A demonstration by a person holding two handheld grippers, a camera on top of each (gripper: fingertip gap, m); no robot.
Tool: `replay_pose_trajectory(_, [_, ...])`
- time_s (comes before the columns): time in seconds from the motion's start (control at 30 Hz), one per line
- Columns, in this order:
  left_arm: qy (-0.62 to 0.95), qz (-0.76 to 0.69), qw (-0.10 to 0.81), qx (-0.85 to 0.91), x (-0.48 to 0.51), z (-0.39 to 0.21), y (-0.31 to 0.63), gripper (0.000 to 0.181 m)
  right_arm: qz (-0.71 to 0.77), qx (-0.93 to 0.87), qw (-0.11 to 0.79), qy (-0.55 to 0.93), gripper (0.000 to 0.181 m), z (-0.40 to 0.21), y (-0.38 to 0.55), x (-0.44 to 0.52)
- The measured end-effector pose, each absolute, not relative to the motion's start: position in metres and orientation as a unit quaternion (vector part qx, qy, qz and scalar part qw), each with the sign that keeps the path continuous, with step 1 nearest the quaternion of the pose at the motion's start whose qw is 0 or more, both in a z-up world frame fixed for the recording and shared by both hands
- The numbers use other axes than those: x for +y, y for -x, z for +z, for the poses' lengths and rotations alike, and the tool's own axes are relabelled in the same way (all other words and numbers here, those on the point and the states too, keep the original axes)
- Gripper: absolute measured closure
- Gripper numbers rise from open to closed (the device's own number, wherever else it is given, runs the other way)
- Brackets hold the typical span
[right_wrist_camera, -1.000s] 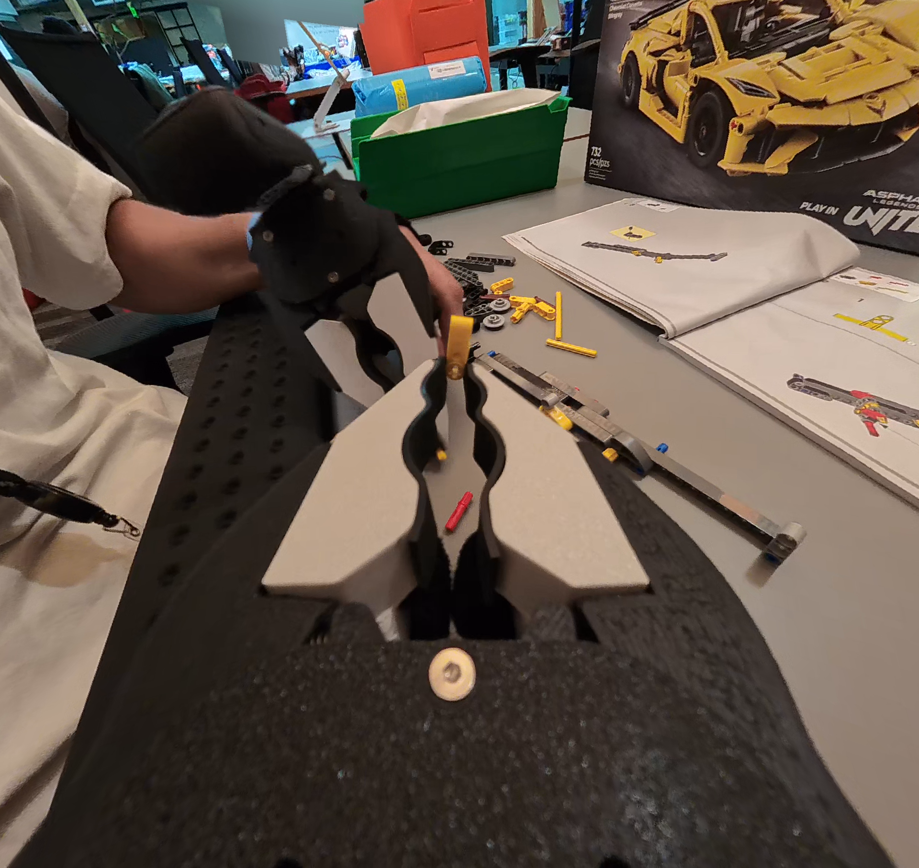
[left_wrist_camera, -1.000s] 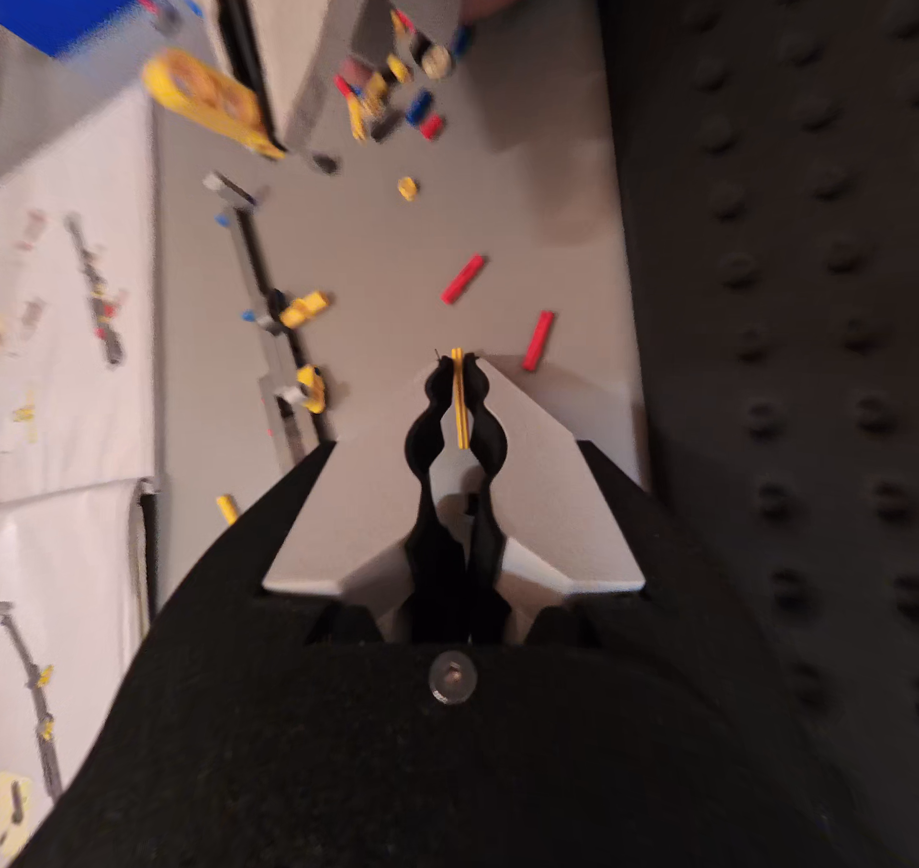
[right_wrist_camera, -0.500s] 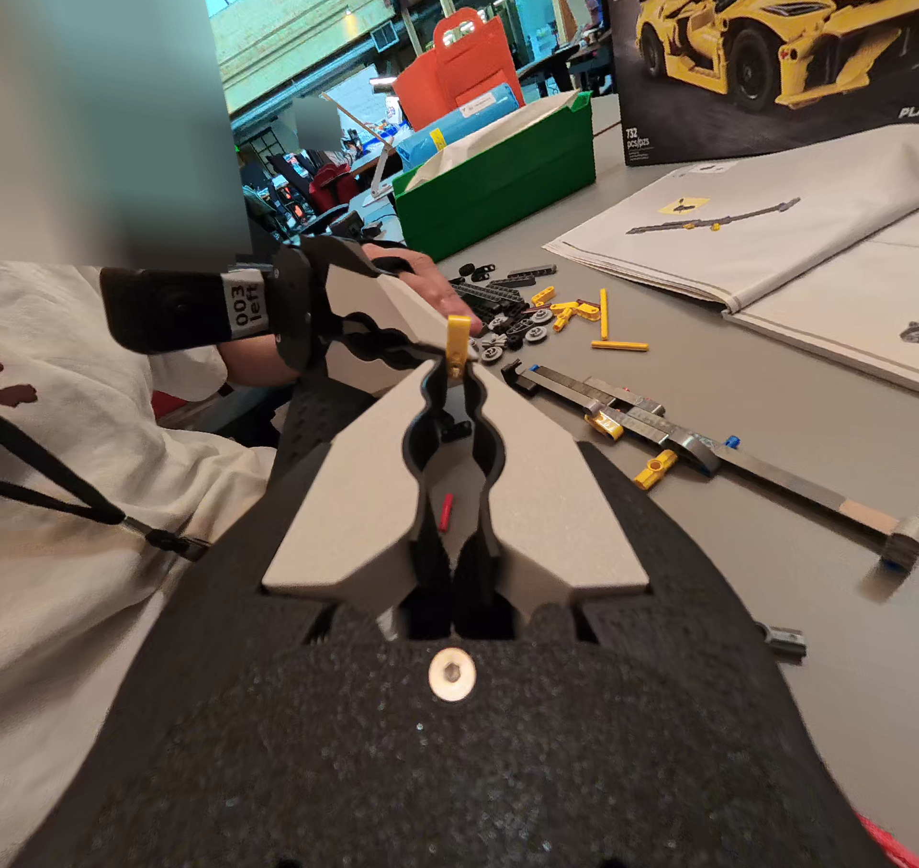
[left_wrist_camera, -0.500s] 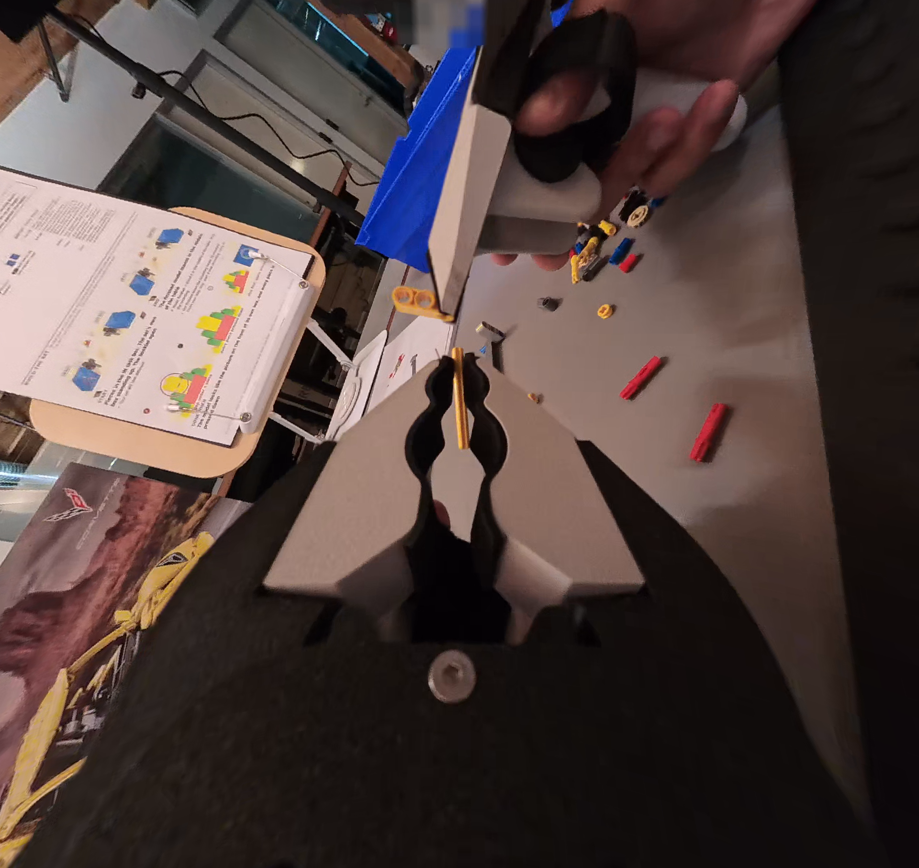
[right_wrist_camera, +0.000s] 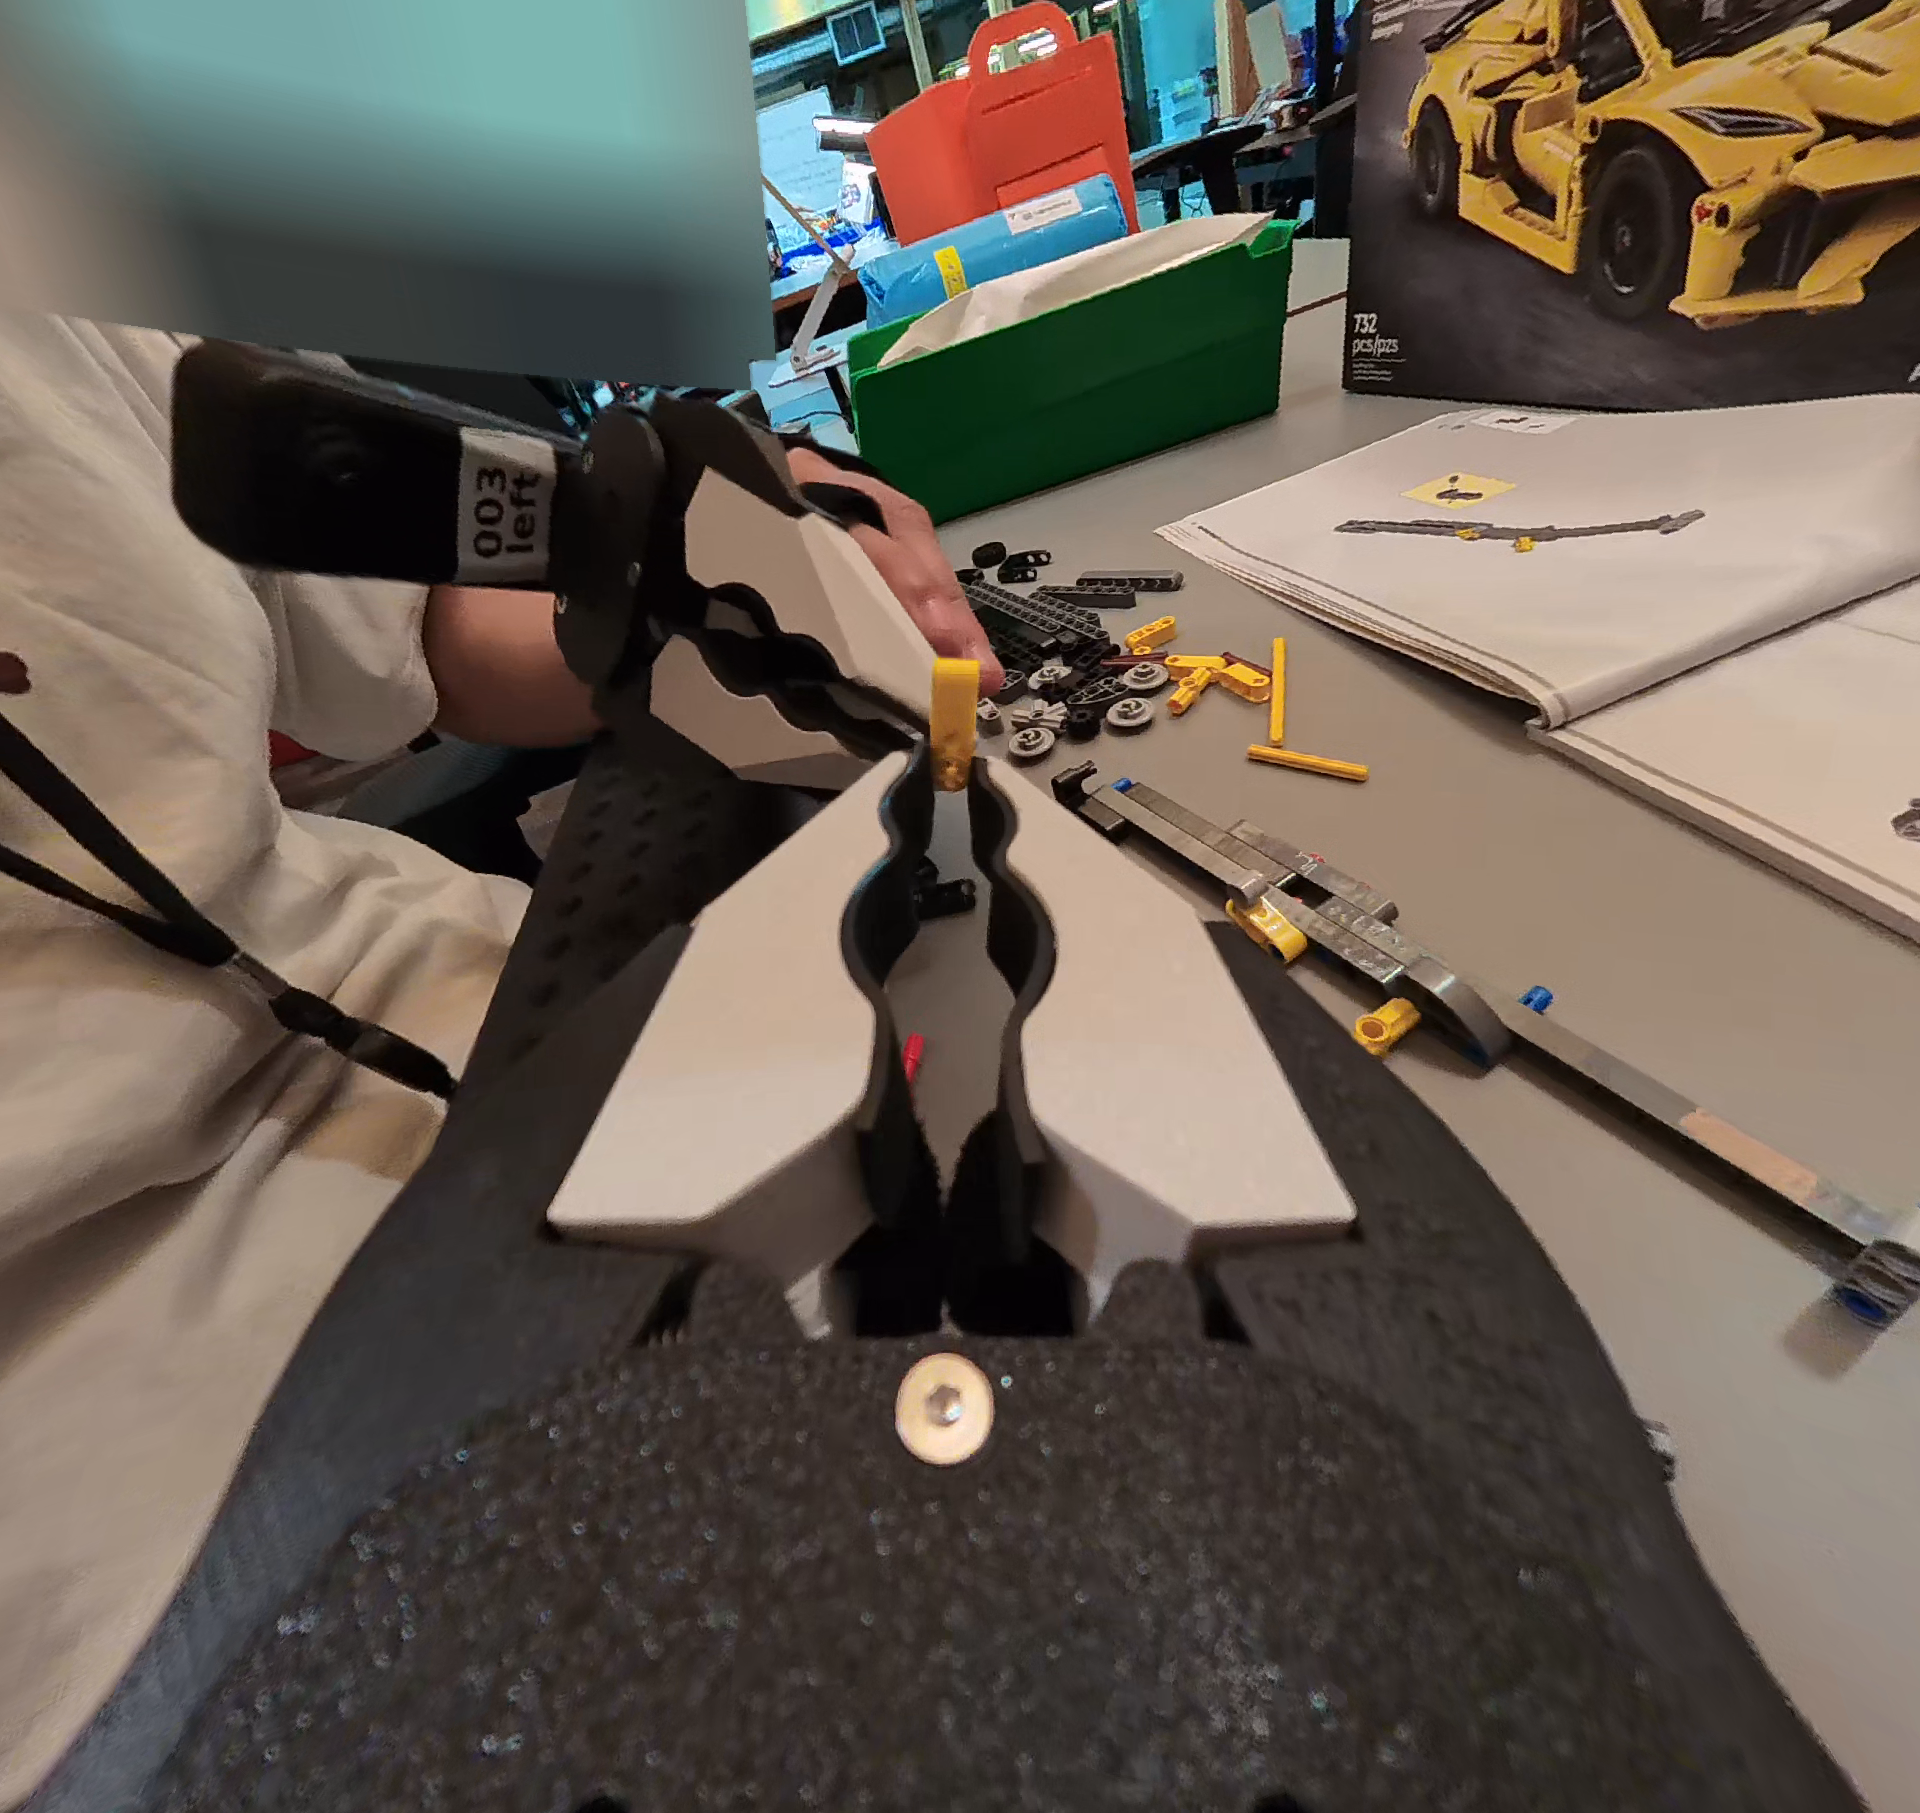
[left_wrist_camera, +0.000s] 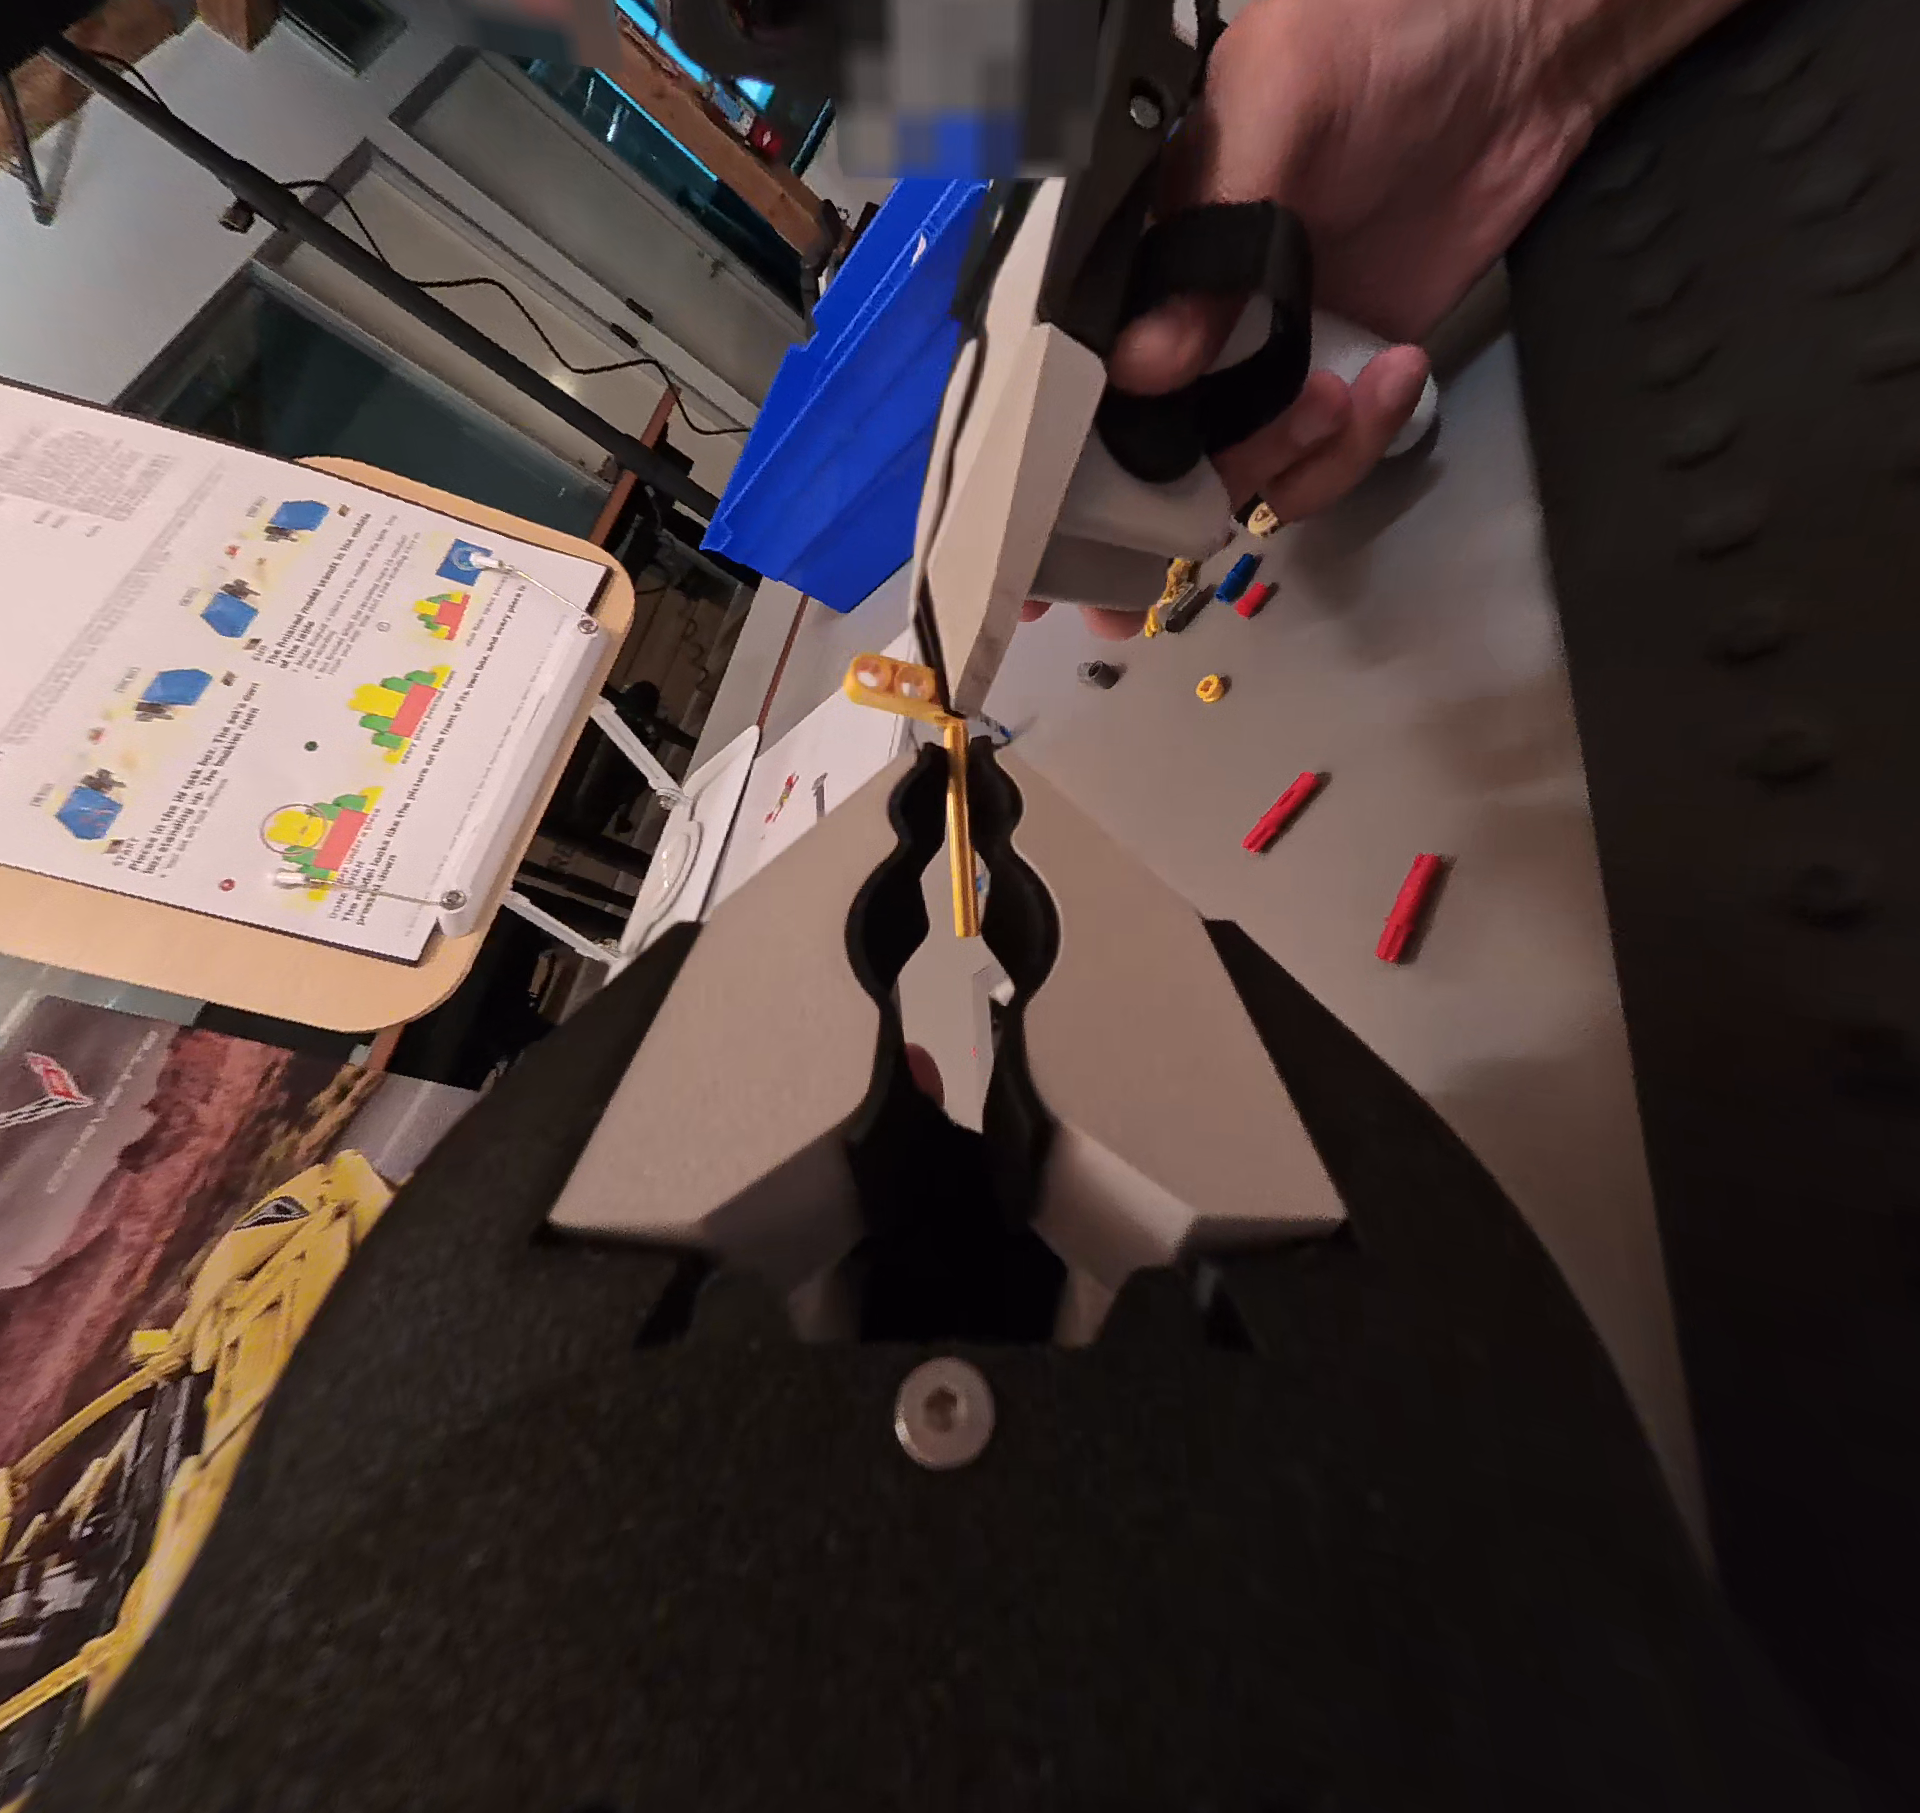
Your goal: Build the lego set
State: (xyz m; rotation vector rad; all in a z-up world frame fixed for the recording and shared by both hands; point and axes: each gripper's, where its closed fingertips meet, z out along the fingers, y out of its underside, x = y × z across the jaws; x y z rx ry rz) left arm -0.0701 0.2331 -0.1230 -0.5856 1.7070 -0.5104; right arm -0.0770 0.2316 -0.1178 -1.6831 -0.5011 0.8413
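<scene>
My left gripper [left_wrist_camera: 958, 761] is shut on a thin yellow axle [left_wrist_camera: 962, 859] that sticks out past its tips. My right gripper [right_wrist_camera: 951, 774] is shut on a short yellow beam with holes [right_wrist_camera: 954, 714], held upright above the table. In the left wrist view the right gripper [left_wrist_camera: 951, 688] comes in from above, and the yellow beam [left_wrist_camera: 891, 680] sits right at the axle's tip. In the right wrist view the left gripper [right_wrist_camera: 883, 719] reaches in from the left, its tips beside the beam. Whether the axle has entered a hole is hidden.
A long grey beam assembly [right_wrist_camera: 1340, 922] lies on the grey table [right_wrist_camera: 1558, 890], with a pile of small parts [right_wrist_camera: 1091, 662], two yellow axles [right_wrist_camera: 1307, 763], an open instruction booklet [right_wrist_camera: 1558, 558], the set's box [right_wrist_camera: 1642, 142] and a green bin [right_wrist_camera: 1070, 361]. Red pins [left_wrist_camera: 1278, 810] lie near a blue bin [left_wrist_camera: 862, 413]. The tips of both grippers are at nearly the same place.
My left gripper has swung up from pointing down at the table and brought the axle up to the yellow beem in my right gripper. Both stay shut.
</scene>
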Motion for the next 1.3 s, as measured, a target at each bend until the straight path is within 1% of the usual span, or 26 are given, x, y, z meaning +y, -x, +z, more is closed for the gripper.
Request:
replay_pose_trajectory(0.23, [0.254,-0.235,0.572,0.744,0.232,-0.125,0.074,0.179,0.314,-0.25,0.576,0.712,0.175,-0.123,0.079,0.232])
replay_pose_trajectory(0.33, [0.255,-0.247,0.55,0.756,0.23,-0.13,0.077,0.179,0.291,-0.276,0.574,0.714,0.175,-0.127,0.082,0.23])
replay_pose_trajectory(0.53, [0.257,-0.281,0.482,0.79,0.224,-0.144,0.086,0.179,0.257,-0.331,0.542,0.729,0.175,-0.143,0.093,0.226])
replay_pose_trajectory(0.67, [0.271,-0.309,0.46,0.787,0.221,-0.143,0.087,0.179,0.27,-0.326,0.54,0.728,0.175,-0.141,0.094,0.224])
replay_pose_trajectory(0.8, [0.284,-0.346,0.473,0.759,0.221,-0.128,0.084,0.178,0.306,-0.293,0.561,0.711,0.175,-0.126,0.091,0.225])
replay_pose_trajectory(0.9, [0.286,-0.35,0.477,0.754,0.223,-0.125,0.084,0.178,0.313,-0.286,0.559,0.713,0.175,-0.124,0.089,0.227])
replay_pose_trajectory(0.97, [0.295,-0.352,0.46,0.76,0.225,-0.131,0.085,0.169,0.305,-0.285,0.557,0.719,0.175,-0.128,0.088,0.229])
replay_pose_trajectory(1.03, [0.297,-0.348,0.461,0.761,0.229,-0.131,0.086,0.164,0.31,-0.276,0.556,0.72,0.175,-0.127,0.085,0.229])
replay_pose_trajectory(1.13, [0.298,-0.32,0.463,0.771,0.235,-0.14,0.085,0.166,0.325,-0.261,0.561,0.716,0.175,-0.121,0.081,0.227])
replay_pose_trajectory(1.23, [0.29,-0.295,0.49,0.768,0.237,-0.139,0.081,0.178,0.324,-0.257,0.549,0.726,0.175,-0.126,0.08,0.227])
replay_pose_trajectory(1.3, [0.286,-0.293,0.489,0.77,0.237,-0.14,0.081,0.179,0.331,-0.254,0.546,0.727,0.175,-0.126,0.08,0.227])
